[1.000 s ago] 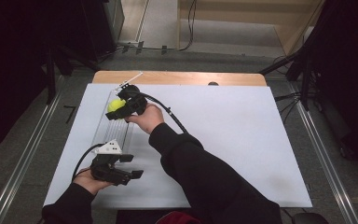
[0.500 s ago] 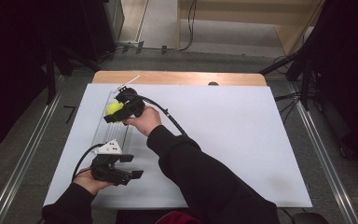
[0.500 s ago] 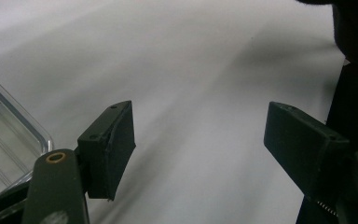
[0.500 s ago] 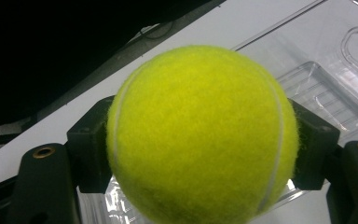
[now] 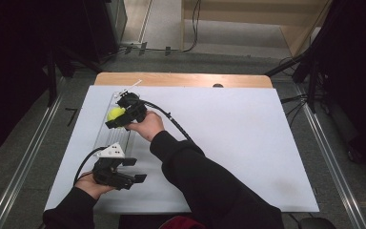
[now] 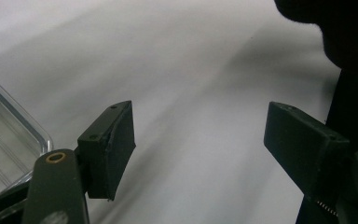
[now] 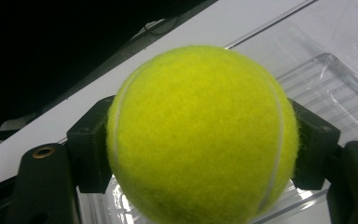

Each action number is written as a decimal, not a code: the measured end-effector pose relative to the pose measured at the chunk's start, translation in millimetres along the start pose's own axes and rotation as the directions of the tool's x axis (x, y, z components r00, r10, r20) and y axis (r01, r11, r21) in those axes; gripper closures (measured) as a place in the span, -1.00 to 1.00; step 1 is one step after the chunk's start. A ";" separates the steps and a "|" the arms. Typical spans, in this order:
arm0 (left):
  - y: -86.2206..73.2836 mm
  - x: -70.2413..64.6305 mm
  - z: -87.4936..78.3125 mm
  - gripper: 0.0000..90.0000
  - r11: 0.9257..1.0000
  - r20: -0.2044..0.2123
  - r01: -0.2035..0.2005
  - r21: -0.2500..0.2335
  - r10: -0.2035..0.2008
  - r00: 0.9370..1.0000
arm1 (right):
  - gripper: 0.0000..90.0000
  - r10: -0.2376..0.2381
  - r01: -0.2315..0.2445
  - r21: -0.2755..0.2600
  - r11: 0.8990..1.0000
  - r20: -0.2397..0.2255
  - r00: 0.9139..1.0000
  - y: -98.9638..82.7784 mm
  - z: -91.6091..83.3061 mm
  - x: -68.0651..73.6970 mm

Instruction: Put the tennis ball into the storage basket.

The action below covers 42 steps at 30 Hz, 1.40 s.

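The tennis ball (image 7: 200, 135) is yellow-green and fuzzy, with a pale seam curving over it. It sits between the two black jaws of the right tongs (image 7: 200, 140), one pad pressing on each side of it, so these tongs are closed on the ball. In the high view the tennis ball (image 5: 115, 114) is at the far left part of the bench, held above the clear plastic tray (image 5: 106, 138). Whether the ball touches the tray, I cannot tell. In the right gripper view the tray (image 7: 335, 88) shows behind and below the ball, with ribbed compartments.

The right tongs (image 5: 117, 119) point toward the left edge of the bench, and a black cable (image 5: 171, 119) trails from them toward the person's sleeve (image 5: 209, 181).

The left tongs (image 5: 133, 171) are near the front edge of the bench, just beside the near end of the tray, in the person's left hand (image 5: 93, 183). Their jaws stand wide apart and hold nothing; in the left gripper view the left tongs (image 6: 198, 144) have the bare white surface between them, and a corner of the tray (image 6: 14, 135) is at the left.

The bench (image 5: 248, 143) is covered by a white sheet, with a wooden edge at its far side.
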<state>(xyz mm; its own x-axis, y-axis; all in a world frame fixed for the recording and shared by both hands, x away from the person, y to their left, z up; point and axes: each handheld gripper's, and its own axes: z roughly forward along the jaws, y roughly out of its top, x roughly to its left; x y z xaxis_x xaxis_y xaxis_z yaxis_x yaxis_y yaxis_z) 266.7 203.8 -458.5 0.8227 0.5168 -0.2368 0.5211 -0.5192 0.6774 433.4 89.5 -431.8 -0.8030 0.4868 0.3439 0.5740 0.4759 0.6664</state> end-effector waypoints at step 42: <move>0.1 0.8 -0.3 -0.44 1.000 -0.006 0.003 0.003 -0.003 1.000 | -0.71 -0.041 0.041 0.006 0.999 -0.017 0.999 -5.1 -17.7 6.7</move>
<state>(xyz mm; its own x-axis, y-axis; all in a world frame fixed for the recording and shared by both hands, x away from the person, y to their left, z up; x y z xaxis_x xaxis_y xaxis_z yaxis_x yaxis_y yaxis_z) 267.3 204.3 -458.4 0.8197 0.5226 -0.2343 0.5242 -0.5199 0.6745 422.3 77.4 -421.1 -0.8284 0.4542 0.3279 0.5416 0.4996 0.6761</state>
